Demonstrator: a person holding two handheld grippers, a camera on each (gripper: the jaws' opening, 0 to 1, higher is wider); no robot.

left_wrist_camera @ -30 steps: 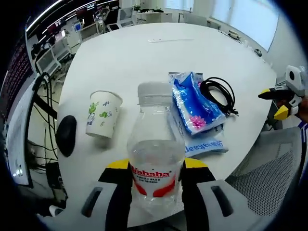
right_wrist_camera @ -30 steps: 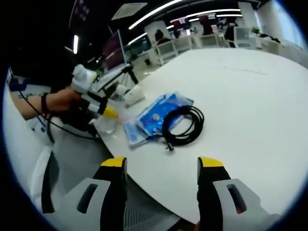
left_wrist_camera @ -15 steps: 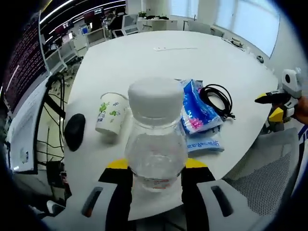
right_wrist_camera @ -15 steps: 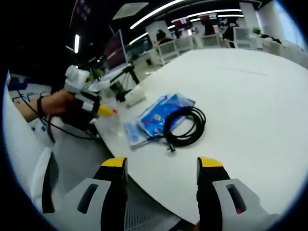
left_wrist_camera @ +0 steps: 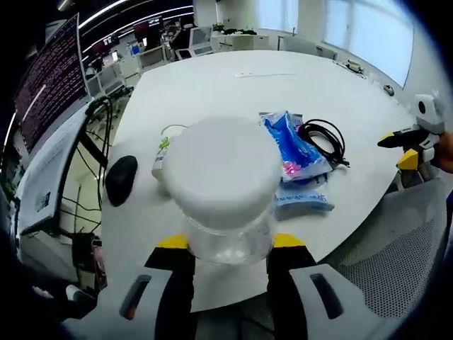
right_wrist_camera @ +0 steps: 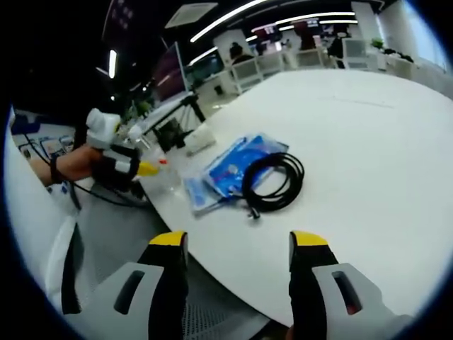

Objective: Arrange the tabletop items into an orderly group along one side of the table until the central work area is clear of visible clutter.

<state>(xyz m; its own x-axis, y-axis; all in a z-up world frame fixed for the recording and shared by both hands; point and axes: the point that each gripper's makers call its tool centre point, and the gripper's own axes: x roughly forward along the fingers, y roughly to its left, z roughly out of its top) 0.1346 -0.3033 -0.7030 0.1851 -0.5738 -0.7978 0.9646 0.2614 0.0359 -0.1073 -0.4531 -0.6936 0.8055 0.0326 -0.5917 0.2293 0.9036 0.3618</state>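
bottle [left_wrist_camera: 221, 191] clamped in left jaws, cable [right_wrist_camera: 272, 183] beyond

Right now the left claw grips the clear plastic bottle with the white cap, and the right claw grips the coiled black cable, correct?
Not quite. The right claw is open and empty in the right gripper view; the coiled black cable lies on the white table. The left claw does grip the clear plastic bottle.

water bottle [left_wrist_camera: 221, 191] tipped cap-first toward the camera since before, label hidden, left hand-held gripper [left_wrist_camera: 222, 248] higher
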